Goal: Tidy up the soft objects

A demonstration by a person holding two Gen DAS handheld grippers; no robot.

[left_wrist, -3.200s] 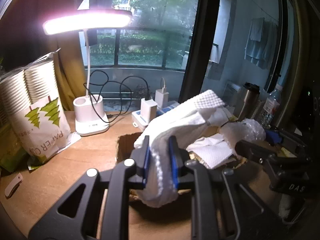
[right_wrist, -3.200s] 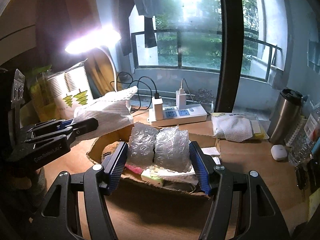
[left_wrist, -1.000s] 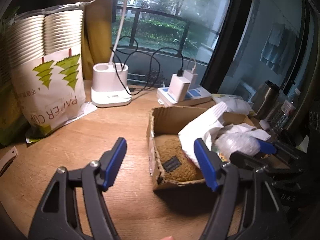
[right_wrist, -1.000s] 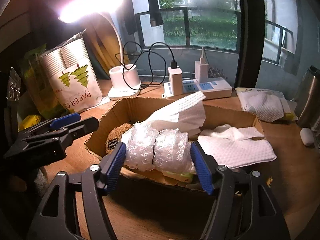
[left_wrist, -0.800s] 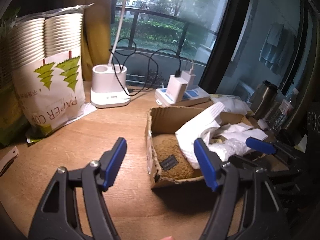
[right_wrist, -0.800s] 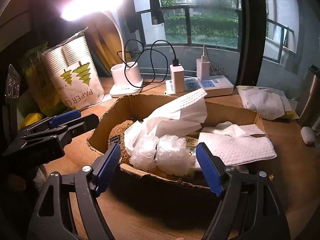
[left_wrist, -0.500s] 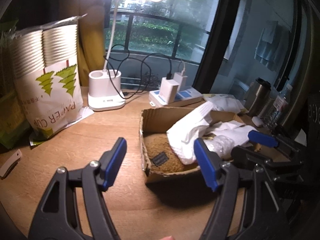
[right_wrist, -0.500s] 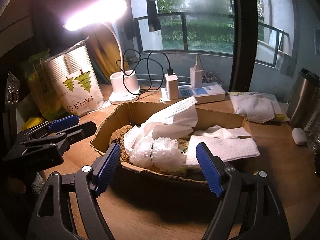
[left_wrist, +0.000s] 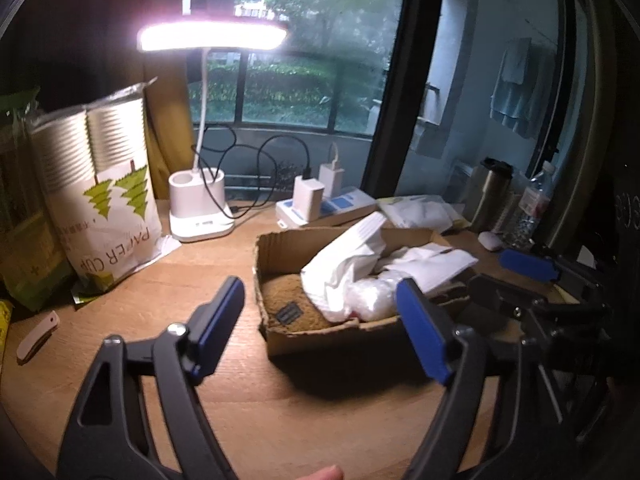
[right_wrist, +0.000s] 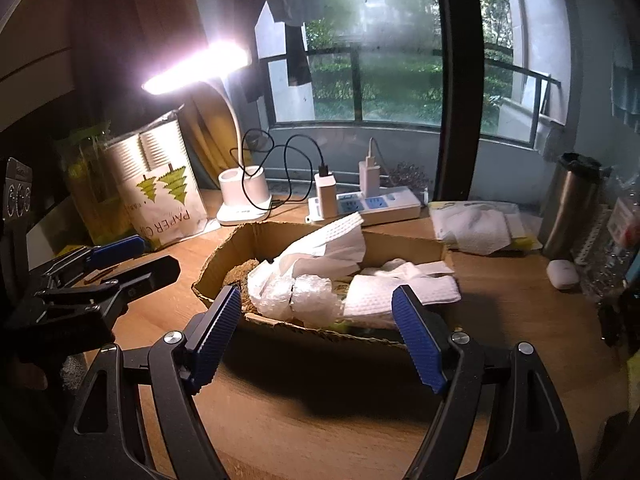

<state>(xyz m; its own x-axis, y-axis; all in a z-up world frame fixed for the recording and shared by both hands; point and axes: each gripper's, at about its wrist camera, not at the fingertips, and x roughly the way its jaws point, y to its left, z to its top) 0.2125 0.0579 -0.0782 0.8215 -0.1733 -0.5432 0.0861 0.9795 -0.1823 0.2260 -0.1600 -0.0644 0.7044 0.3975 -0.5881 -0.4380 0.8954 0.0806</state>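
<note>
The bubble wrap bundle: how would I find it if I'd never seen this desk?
Start at the cardboard box in the middle of the wooden desk. The bubble wrap bundle lies against its near wall. Unlike the flat white cloths beside it, it is clear, bumpy and rolled.

On the wooden desk (right_wrist: pixel 520 320) sits the shallow cardboard box (right_wrist: pixel 400 245); in it, the brown fuzzy pad (left_wrist: pixel 288 300) lies left, the clear bubble-wrap roll (right_wrist: pixel 304 298) at the front, white waffle cloths (right_wrist: pixel 400 292) right. Behind (toward the window) stand the white desk lamp (right_wrist: pixel 244 196) and white power strip (right_wrist: pixel 380 204); the paper-cup bag (left_wrist: pixel 108 200) stands far left.
</note>
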